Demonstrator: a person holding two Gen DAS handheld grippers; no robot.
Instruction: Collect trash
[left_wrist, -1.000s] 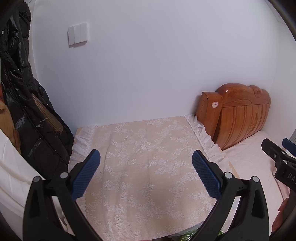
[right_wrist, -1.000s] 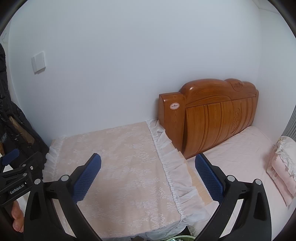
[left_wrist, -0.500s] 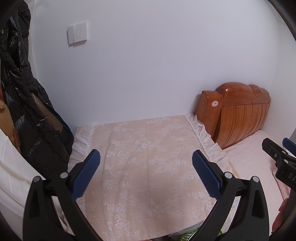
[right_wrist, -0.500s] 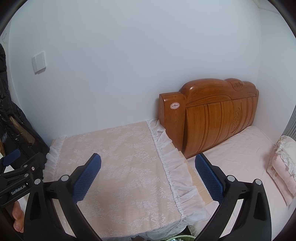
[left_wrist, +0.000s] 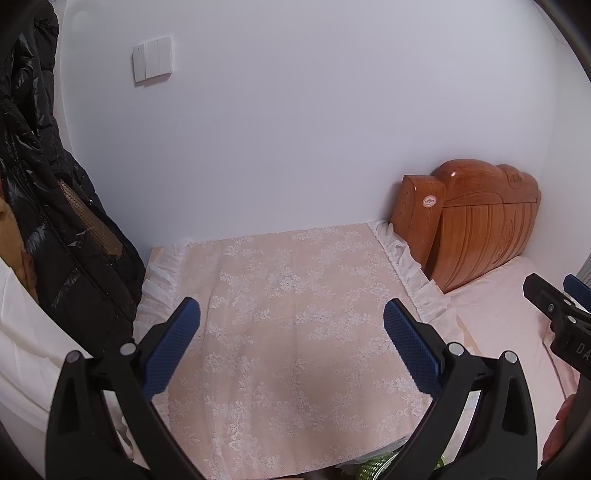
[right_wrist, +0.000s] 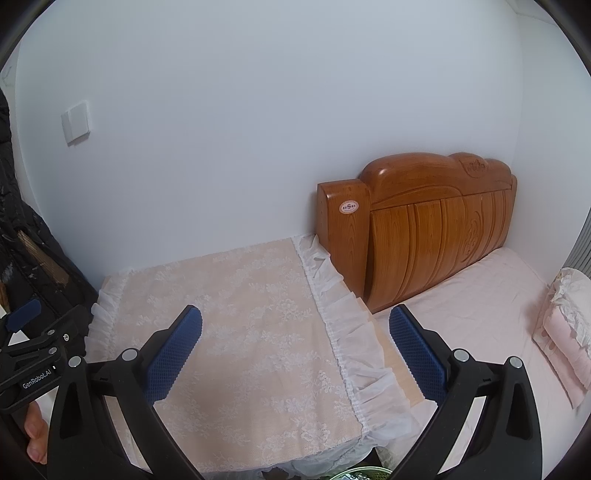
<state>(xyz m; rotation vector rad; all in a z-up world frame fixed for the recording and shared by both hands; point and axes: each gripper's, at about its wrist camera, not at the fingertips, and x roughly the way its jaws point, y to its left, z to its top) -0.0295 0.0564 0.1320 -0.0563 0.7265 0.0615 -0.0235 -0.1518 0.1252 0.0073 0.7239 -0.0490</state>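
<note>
Through the left wrist camera, the left tongs (left_wrist: 291, 334) hung with their blue textured pads spread wide apart, nothing between them, above a small tabletop (left_wrist: 469, 338) covered with a peach lace cloth with a white ruffled edge (left_wrist: 288, 295). The cloth lay bare of any trash. A shiny black padded coat (left_wrist: 48, 206) hung along the left side, and a white double wall switch (left_wrist: 152, 58) sat on the pale wall above. To the right stood a carved orange-brown wooden headboard (left_wrist: 480, 229), touching the wall, with a pale pink bed sheet (left_wrist: 506, 314) below it. The right tongs (left_wrist: 554, 306) poked in at the right edge, a fingertip of the person's hand (left_wrist: 561, 428) showing under them. At the bottom edge, just past the cloth's front hem, a scrap of something green (left_wrist: 373, 467) peeked out; what it was could not be told.

Through the right wrist camera, the right tongs (right_wrist: 295, 338) also stood wide apart and empty, over the right part of the lace cloth (right_wrist: 240, 314) and its ruffle. The headboard (right_wrist: 436, 229) rose just beside the tabletop, and a pink frilled pillow (right_wrist: 569, 332) lay on the bed sheet (right_wrist: 480, 295) at far right. The left tongs (right_wrist: 29, 343) showed at the left edge, gripped by a hand (right_wrist: 35, 432). A round greenish rim (right_wrist: 362, 472) barely showed at the bottom.
</note>
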